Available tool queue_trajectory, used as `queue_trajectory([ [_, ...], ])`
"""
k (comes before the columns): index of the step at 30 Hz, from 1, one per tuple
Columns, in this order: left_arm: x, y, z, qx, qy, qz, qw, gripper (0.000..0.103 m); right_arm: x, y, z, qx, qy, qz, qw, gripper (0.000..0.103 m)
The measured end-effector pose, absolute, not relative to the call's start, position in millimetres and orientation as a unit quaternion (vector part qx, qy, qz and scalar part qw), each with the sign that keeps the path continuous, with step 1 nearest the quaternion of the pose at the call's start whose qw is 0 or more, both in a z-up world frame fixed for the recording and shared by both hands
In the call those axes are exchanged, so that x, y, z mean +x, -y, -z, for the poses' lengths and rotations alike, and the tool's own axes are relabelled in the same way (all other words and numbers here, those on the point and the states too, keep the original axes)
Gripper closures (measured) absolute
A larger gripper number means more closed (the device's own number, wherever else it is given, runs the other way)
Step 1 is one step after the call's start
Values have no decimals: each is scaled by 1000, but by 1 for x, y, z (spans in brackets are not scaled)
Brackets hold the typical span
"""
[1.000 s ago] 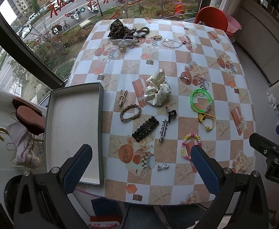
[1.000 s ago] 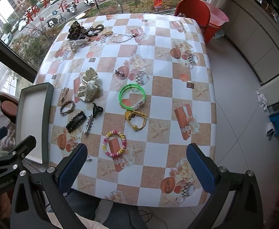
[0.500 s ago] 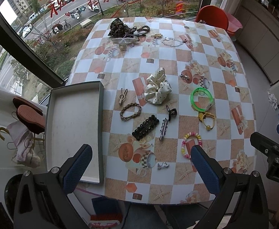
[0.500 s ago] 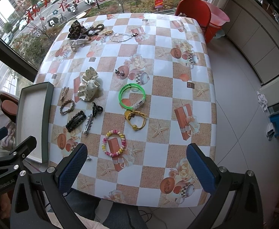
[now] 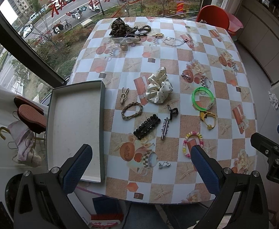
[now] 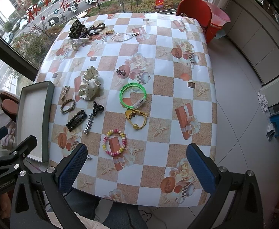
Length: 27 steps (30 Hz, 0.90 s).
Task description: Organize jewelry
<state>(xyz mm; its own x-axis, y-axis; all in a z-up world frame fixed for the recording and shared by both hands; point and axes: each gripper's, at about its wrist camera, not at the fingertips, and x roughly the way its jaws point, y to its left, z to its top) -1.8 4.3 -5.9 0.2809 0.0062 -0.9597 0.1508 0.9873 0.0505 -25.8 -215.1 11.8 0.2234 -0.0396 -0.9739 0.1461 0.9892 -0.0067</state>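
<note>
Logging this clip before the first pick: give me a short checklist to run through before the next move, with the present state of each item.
1. Left tool open and holding nothing: ok.
2. Right tool open and holding nothing: ok.
3. Grey tray has bare floor to receive pieces: ok.
4. Pieces near the front lie apart for single picks, such as the beaded bracelet and black hair clip: ok.
5. Far pile beside the leopard scrunchie untangled: not ok, items overlap.
6. Small silver piece at the near edge identifiable: cannot tell, too small.
</note>
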Motion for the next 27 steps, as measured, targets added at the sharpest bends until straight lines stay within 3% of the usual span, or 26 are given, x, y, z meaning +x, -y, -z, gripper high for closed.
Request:
queue_trajectory([
  [27, -1, -2, 5, 68, -599, 46, 797, 0, -26, 215, -11, 44, -621, 59, 780, 0],
])
